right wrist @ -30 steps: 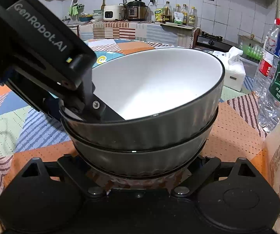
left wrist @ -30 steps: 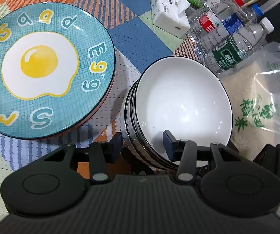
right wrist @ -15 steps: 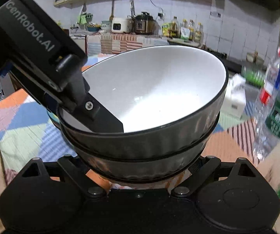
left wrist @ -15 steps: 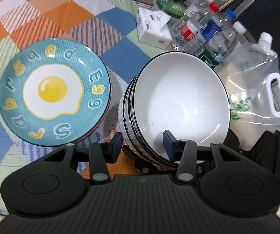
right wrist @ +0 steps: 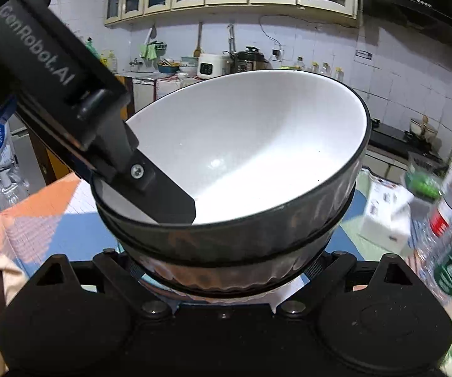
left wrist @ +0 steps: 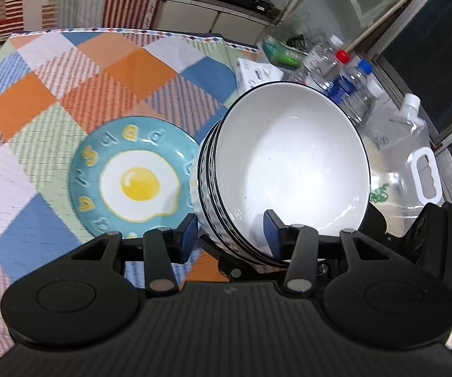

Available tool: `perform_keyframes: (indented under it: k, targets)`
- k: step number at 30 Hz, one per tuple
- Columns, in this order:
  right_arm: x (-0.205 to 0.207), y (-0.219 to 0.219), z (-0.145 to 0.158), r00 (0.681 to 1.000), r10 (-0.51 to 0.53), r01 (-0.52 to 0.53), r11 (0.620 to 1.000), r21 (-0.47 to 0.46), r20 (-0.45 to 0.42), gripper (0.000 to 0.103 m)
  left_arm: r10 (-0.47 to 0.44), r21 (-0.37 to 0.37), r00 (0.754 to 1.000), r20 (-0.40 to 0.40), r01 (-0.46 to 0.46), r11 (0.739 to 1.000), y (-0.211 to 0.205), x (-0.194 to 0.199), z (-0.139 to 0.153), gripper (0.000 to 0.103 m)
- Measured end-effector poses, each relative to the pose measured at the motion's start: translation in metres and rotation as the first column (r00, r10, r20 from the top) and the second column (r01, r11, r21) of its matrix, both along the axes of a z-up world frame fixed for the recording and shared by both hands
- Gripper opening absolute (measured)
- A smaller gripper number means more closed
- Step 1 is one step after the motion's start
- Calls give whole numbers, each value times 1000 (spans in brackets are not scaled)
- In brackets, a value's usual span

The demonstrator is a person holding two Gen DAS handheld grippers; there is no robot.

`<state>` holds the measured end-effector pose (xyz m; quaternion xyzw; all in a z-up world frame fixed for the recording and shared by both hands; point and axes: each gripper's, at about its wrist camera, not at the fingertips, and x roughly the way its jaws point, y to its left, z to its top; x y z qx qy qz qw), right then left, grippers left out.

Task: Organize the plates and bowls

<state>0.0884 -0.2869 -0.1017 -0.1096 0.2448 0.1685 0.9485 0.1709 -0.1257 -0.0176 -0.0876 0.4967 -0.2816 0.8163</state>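
Bowls (left wrist: 289, 169) sit nested in a stack, white inside with a thin dark rim and bumpy ribbed sides. The stack looks to be up in the air, above the checked cloth (left wrist: 68, 72) and just beside the blue egg plate (left wrist: 131, 182) that lies flat on it. It is tipped, so the open mouth does not point straight up. In the left wrist view the mouth leans toward the camera.

The left gripper (left wrist: 230, 235) is clamped on the near wall of the stack. One finger is inside the top bowl and one finger is outside. From the right wrist view that inside finger shows as a flat dark blade lying on the white inside.

The right gripper (right wrist: 226, 282) is under the stack. The bottom bowl sits between its spread fingers. I cannot tell if they squeeze it or only hold it up from below.

I think the bowls are hard, smooth and easy to break. A stack of them is likely heavy, and glazed sides can slip. The rim is a good place to pinch, with help under the base.

A bowl is round, so it has no long side. Its middle line runs from base to mouth, and that line is now leaning.

Water bottles (left wrist: 348, 75) and a big clear jug (left wrist: 414, 157) stand near.
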Motion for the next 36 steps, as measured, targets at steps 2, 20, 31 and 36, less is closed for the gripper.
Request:
perform_keyframes:
  k: [2, 20, 31, 36]
  targets:
    - [7, 7, 2, 1000, 14, -14, 1000, 1, -3, 96, -13, 11, 1000, 1, 13, 1000, 9, 6, 1, 44]
    - [81, 52, -37, 994, 53, -55, 998, -24, -96, 96, 59, 19, 996, -65, -58, 998, 48, 69, -66, 44]
    - [108, 57, -58, 985, 23, -25, 1000, -15, -169, 96, 83, 23, 990, -113, -81, 996, 47, 90, -93, 44]
    - [109, 58, -61, 985, 16, -21, 999, -27, -173, 96, 90, 20, 989, -117, -88, 996, 46, 94, -98, 44]
